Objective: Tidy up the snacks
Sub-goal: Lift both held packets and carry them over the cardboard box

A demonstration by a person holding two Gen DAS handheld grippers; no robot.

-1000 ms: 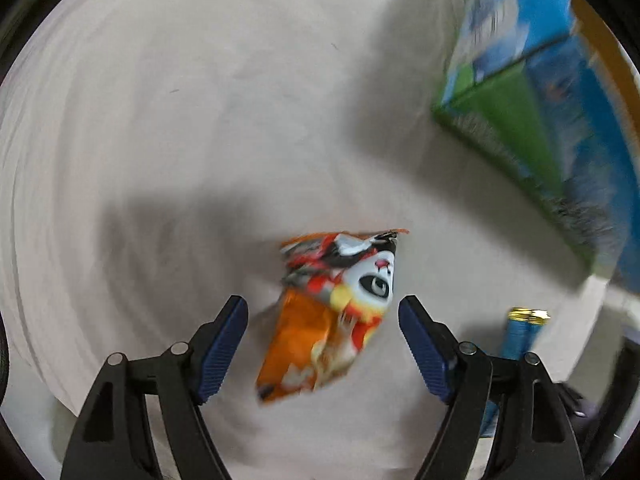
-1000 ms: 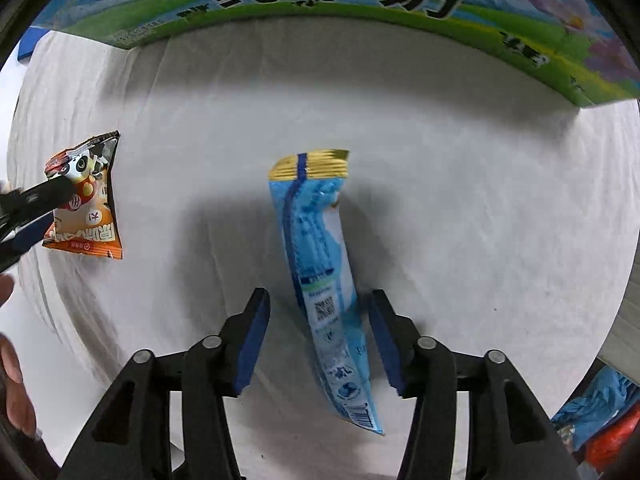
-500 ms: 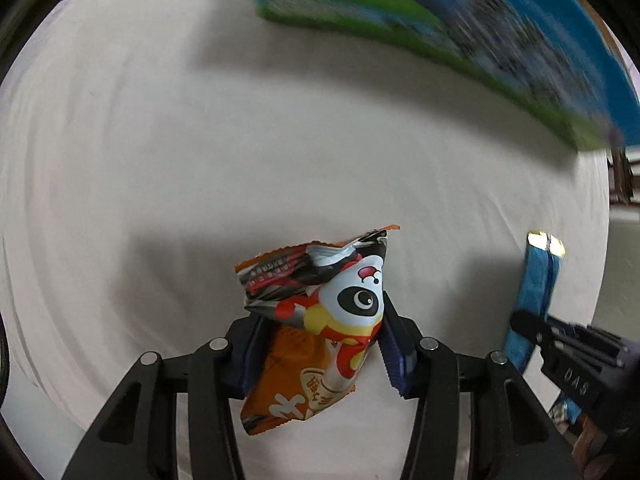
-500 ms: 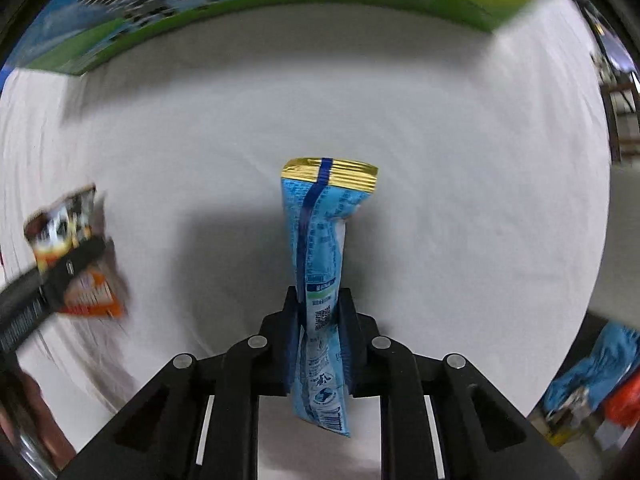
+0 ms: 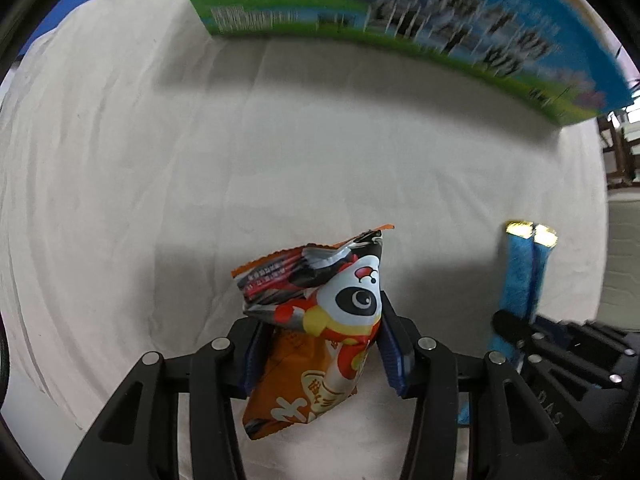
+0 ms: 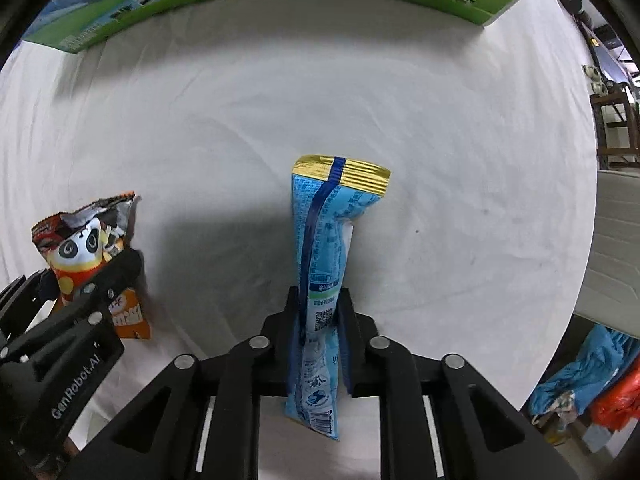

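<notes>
While both our tongs are clenched, each grips one snack above the white cloth.

Our left gripper (image 5: 320, 354) pinches the orange panda snack packet (image 5: 320, 328) between its blue pads, the packet crumpled and tilted. Our right gripper (image 6: 320, 336) squeezes the long blue snack bar (image 6: 324, 264) with its gold-crimped end pointing away from us. Both packets hang side by side over the white tablecloth (image 6: 460, 160). Beyond them, at the cloth's far edge, stands a green and blue milk carton box (image 5: 400, 12).
</notes>
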